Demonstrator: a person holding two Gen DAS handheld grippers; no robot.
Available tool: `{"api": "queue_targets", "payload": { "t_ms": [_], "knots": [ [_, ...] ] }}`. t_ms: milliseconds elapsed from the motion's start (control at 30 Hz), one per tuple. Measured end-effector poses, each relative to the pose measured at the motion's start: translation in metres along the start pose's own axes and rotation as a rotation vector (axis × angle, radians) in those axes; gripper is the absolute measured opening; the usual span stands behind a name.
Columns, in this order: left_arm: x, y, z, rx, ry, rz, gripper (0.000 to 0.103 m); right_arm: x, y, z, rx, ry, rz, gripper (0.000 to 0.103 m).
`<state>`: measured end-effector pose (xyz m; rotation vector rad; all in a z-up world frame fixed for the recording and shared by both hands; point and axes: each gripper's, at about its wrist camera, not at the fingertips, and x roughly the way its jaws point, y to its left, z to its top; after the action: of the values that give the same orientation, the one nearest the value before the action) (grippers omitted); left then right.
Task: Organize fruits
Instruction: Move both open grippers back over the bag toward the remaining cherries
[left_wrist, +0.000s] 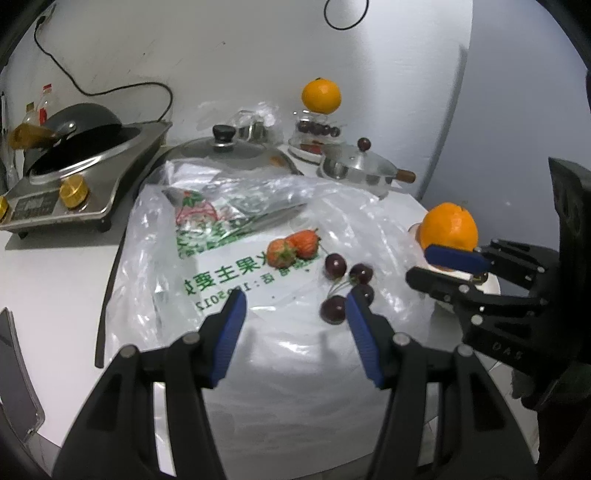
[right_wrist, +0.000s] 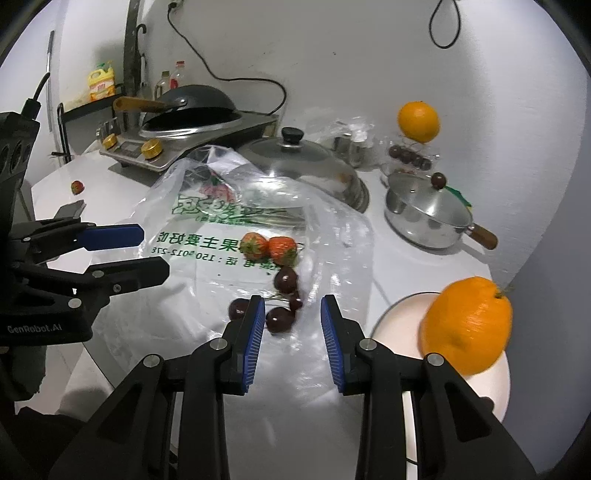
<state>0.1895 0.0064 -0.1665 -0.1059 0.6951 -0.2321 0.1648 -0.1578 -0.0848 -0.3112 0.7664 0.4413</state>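
Right now both my grippers, left (left_wrist: 295, 306) and right (right_wrist: 292, 314), hover spread and empty over the cherries (right_wrist: 280, 299) on the plastic bag (right_wrist: 221, 236). Beyond them lie two strawberries (right_wrist: 269, 247). I worry the slippery film could let the cherries roll toward the counter's edge.

strawberries (right_wrist: 269, 248) on bag (right_wrist: 192, 229) | cherries (right_wrist: 280, 295) before them

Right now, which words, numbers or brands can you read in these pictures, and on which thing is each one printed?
"GenRobot.AI": body of the left gripper.
"150 5012-27", partly creased, after green Chinese characters: plastic bag.
"DAS", uncertain: body of the right gripper.
Yellow bottle label: too small to read.
Induction cooker display: blurred.
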Motion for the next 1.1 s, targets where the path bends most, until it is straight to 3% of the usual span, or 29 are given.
{"api": "queue_targets", "payload": {
  "t_ms": [333,1100],
  "knots": [
    [0.007,0.014,-0.002,-0.019,0.013,0.015,0.058,0.028,0.008,0.002,0.019,0.048,0.04,0.033],
    [0.023,0.017,-0.005,-0.011,0.048,0.003,0.058,0.071,-0.014,-0.011,0.212,0.165,0.089,0.036]
  ]
}}
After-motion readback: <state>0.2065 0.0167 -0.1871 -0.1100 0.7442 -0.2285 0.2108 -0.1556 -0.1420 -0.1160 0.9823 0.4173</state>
